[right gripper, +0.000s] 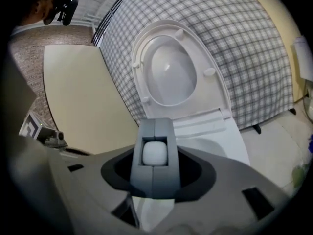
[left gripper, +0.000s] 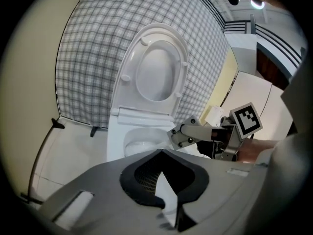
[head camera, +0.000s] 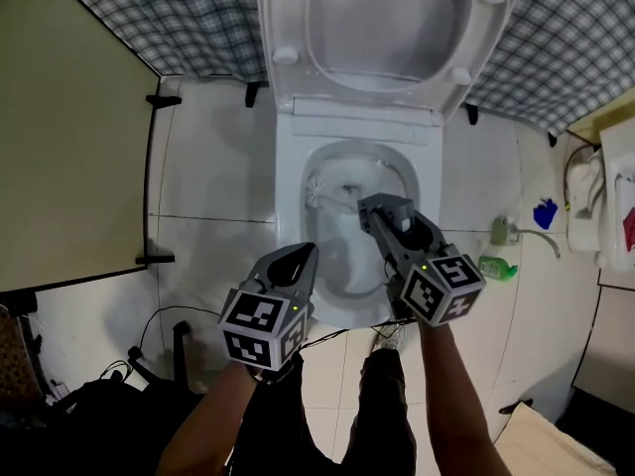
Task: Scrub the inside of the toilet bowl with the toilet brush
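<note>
My right claw [head camera: 385, 209] pinches the toilet brush [head camera: 327, 192] handle, brush head inside the toilet bowl [head camera: 294, 181]. My left claw [head camera: 301, 258] is pressed together, empty, at the near-left rim.

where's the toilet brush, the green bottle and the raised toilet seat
white toilet brush [head camera: 323, 193]: head view, its bristle head
green plastic bottle [head camera: 496, 267]: head view, its body
raised white oval toilet seat [head camera: 283, 18]: head view, left side of the ring
</note>
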Tool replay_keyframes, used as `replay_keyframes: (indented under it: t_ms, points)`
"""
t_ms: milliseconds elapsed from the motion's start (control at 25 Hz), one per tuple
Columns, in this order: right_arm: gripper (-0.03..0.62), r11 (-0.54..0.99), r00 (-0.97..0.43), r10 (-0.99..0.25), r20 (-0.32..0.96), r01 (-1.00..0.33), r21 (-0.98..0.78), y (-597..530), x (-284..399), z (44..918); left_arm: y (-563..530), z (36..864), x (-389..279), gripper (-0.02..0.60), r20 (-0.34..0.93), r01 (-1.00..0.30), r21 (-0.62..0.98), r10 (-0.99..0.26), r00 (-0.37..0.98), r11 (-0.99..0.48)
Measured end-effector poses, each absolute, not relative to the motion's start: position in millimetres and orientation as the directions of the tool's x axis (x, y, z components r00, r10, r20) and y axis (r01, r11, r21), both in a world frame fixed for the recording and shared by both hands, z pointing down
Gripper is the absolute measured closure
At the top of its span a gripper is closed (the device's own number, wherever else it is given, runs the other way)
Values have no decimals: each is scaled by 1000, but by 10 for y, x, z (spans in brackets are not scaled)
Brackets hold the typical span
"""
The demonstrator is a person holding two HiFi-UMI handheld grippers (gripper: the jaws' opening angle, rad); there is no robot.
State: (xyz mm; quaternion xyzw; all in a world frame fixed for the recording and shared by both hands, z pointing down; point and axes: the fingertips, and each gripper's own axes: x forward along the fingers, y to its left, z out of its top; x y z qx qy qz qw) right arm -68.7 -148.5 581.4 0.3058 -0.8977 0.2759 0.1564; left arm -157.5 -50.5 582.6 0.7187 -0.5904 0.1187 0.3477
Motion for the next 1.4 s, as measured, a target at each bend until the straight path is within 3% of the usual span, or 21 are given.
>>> replay_keyframes:
  t_ms: [480,920,1160,1400]
  points:
    - [398,826,-837,-124,533,-384,-412,-880,-495,5833,-394,5950,-1493,571,607,-939,343,-755,246,-30]
    - [398,897,-781,124,613,-176,-406,-491,-30,5792,-261,5967,-1261,571,617,-941,340,-755,225,-2]
    - [398,903,-728,183,660,-141,-406,-537,242,5725,-151,5953,-1146,571,615,-939,344,-760,213,15]
    - [398,873,-766,139,627,-204,-443,-503,133,5845,-76,5967,-1158,571,620,-936,351,-754,215,21]
